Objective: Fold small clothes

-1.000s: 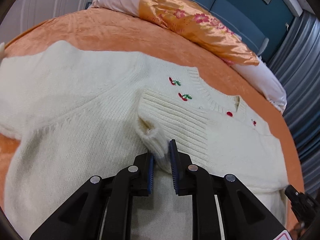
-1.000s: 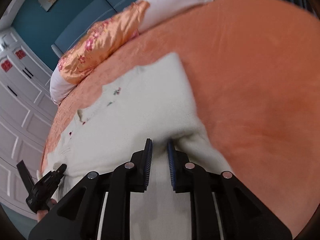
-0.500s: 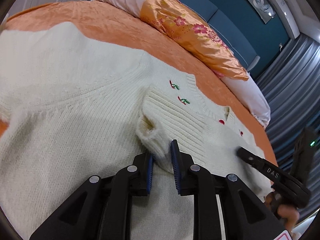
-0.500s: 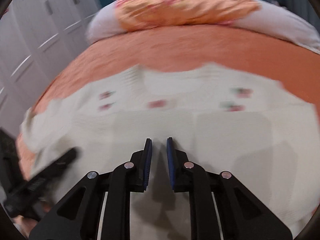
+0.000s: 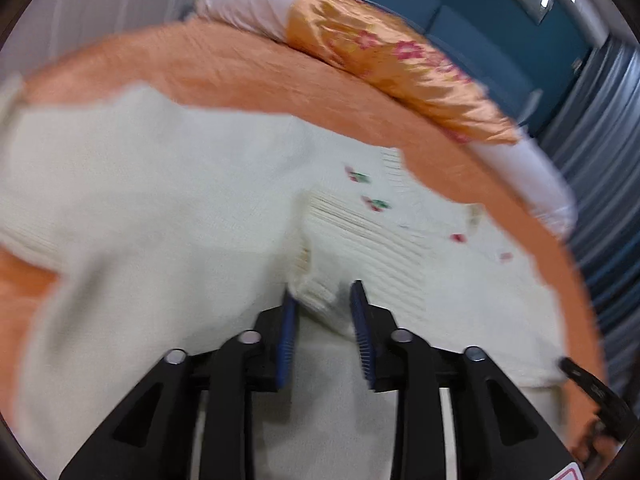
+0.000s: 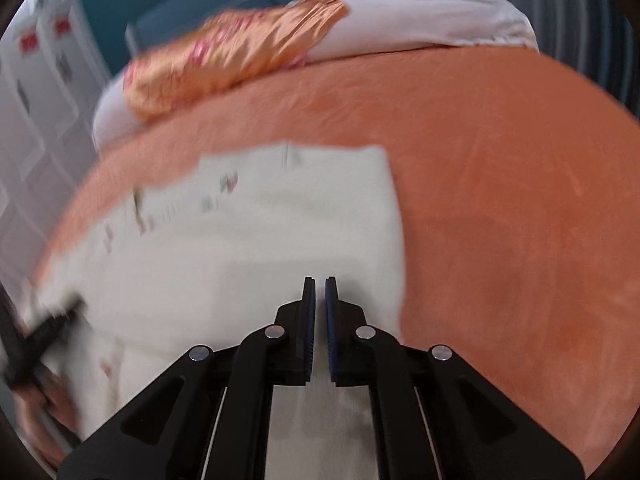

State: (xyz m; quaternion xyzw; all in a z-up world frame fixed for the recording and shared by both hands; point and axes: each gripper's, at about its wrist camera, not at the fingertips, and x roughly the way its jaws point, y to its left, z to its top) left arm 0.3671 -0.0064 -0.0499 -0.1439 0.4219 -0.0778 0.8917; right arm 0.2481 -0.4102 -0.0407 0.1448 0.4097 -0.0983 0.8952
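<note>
A cream knitted cardigan with small cherry embroidery lies spread on an orange bed cover. One sleeve is folded across its chest, and the ribbed cuff lies between the jaws of my left gripper, which stand apart around it. In the right wrist view the cardigan lies flat with a straight right edge. My right gripper hovers over its lower right part with jaws nearly together and nothing between them. Both views are blurred.
Pillows in white and orange floral satin lie at the head of the bed, also in the right wrist view. Bare orange cover stretches right of the cardigan. White cupboards stand at left. The other gripper shows at a frame edge.
My left jaws have widened around the sleeve cuff. My right gripper has swung from the cardigan's middle to its right side and its jaws have closed further.
</note>
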